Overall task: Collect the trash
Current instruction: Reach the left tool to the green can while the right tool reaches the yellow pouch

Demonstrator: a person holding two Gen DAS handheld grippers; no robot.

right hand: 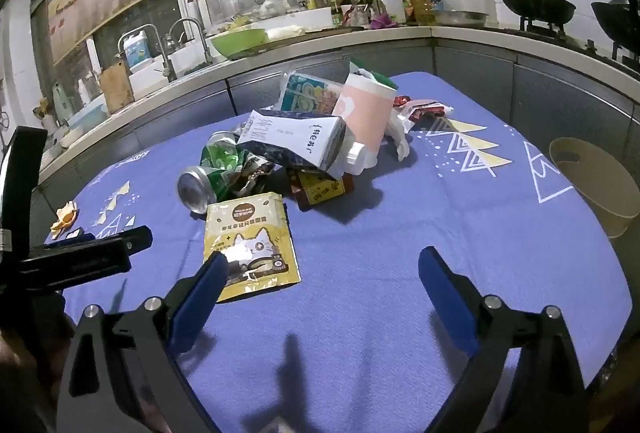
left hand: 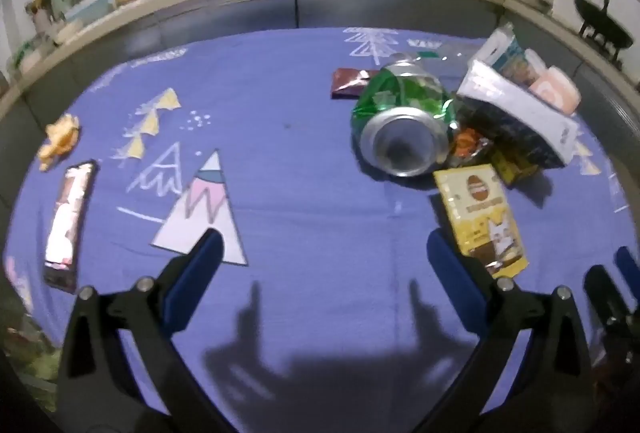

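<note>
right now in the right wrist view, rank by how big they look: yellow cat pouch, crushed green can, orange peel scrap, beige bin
1. yellow cat pouch, though it lies nearest the camera
2. beige bin, partly cut off at the frame edge, so unsure against the pouch
3. crushed green can
4. orange peel scrap, clearly smallest

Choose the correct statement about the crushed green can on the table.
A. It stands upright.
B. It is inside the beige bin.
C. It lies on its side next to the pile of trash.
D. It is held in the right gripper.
C: the green can lies on its side against the crumpled carton, on the blue cloth.
</note>
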